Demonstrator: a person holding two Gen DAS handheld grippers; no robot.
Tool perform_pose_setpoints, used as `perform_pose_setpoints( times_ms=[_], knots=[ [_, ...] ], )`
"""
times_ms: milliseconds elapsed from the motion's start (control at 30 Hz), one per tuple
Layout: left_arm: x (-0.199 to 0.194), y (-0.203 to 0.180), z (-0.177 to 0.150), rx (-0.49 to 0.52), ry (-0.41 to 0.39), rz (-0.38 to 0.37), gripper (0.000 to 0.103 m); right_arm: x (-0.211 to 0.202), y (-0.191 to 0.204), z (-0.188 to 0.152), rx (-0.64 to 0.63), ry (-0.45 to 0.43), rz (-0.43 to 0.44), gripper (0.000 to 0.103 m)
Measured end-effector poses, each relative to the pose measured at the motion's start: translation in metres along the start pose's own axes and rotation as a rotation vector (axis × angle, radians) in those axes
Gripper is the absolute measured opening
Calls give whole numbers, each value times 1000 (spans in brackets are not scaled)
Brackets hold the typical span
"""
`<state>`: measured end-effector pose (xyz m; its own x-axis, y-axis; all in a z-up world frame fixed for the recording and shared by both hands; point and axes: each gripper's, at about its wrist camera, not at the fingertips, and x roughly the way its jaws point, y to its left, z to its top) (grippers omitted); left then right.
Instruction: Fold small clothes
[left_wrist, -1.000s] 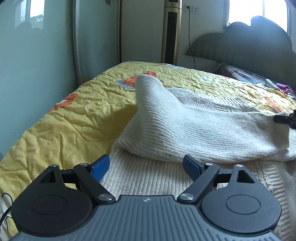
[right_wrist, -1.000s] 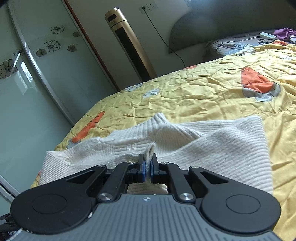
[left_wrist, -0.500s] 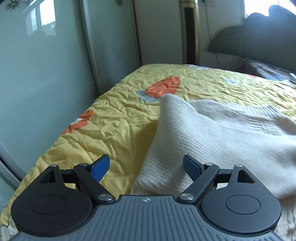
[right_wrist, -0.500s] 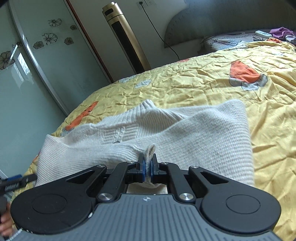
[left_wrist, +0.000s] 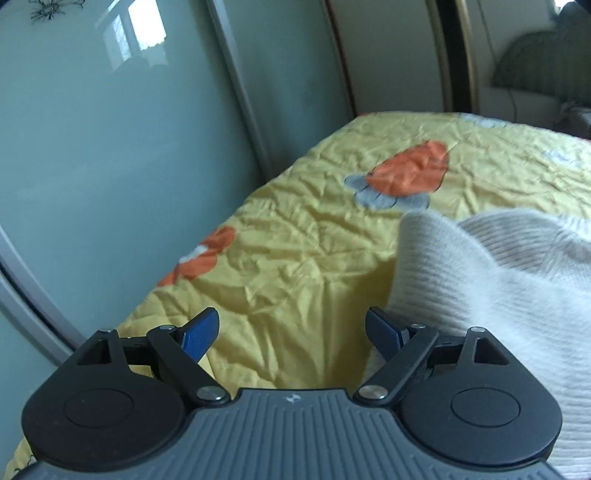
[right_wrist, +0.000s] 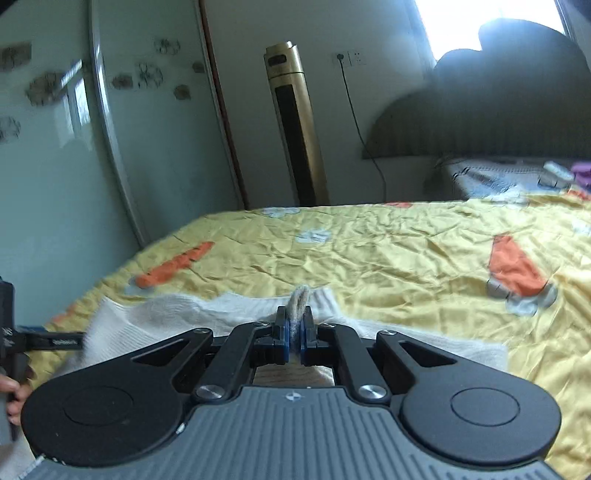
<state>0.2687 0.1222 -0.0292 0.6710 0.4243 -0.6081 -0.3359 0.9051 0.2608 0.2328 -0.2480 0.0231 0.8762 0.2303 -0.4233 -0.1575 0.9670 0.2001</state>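
on the near left of the yellow quilt (left_wrist: 295, 258) the left gripper (left_wrist: 291, 332) hangs with jaws wide apart and empty, the cream knit sweater (left_wrist: 498, 295) just to its right. farther right, the right gripper (right_wrist: 293, 332) is clamped on a pinched fold of the sweater. best to keep that pinch firm and lift evenly while the left takes the free edge. a second ago the left faced the sweater; it has swung left.

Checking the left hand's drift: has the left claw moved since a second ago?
Yes. The left claw, open and empty, has swung left off the cream sweater toward the bed's edge by the glass wardrobe door.
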Motion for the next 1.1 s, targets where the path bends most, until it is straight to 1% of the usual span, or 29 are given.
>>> perform_pose_setpoints(
  times_ms=[67,133,200,267,333,367,433,467,533,567,633,667,700,833,867,900,967,1000,1033,1067,1100],
  knots=[
    [-3,4,-1,-17,-2,-2,87,19,-9,-3,18,92,-38,10],
    [-12,8,-2,-44,-32,-31,87,31,-21,-11,59,154,-54,10],
    [-24,11,-4,-60,-51,-93,87,31,-25,-17,72,168,-50,10],
    [-37,11,-7,-69,-44,-177,87,32,-26,-21,68,181,-54,11],
    [-47,10,-12,-68,-29,-255,87,35,-26,-24,60,207,-74,17],
    [-53,10,-15,-60,-25,-305,87,33,-25,-27,64,206,-87,27],
    [-59,5,-23,-32,-18,-368,87,24,-29,-29,95,186,-88,37],
    [-60,1,-27,-8,-8,-378,87,21,-33,-31,120,183,-62,47],
    [-60,-6,-33,21,8,-365,87,20,-43,-38,188,215,3,48],
    [-62,-7,-35,24,0,-364,87,21,-47,-41,211,229,12,47],
    [-68,-10,-39,45,-17,-366,87,18,-49,-45,218,229,9,27],
    [-70,-13,-40,63,-23,-359,87,16,-49,-45,212,230,-3,18],
    [-71,-14,-40,73,-24,-348,87,13,-49,-44,202,229,-7,7],
    [-74,-13,-41,72,-21,-360,87,-5,-44,-37,186,179,-12,7],
    [-74,-14,-42,75,-18,-351,87,-8,-41,-36,162,177,-33,8],
    [-74,-15,-42,76,-16,-344,87,-7,-39,-35,140,181,-65,16],
    [-76,-15,-43,72,-19,-341,87,-6,-35,-35,94,182,-173,22],
    [-76,-15,-44,71,-20,-341,87,-10,-32,-35,86,159,-191,28],
    [-77,-16,-44,72,-21,-340,87,-16,-27,-36,80,131,-172,30],
    [-77,-16,-45,72,-21,-338,87,-21,-21,-37,69,117,-128,34],
    [-77,-16,-45,70,-19,-337,87,-22,-14,-38,42,126,-85,40]
  ],
)
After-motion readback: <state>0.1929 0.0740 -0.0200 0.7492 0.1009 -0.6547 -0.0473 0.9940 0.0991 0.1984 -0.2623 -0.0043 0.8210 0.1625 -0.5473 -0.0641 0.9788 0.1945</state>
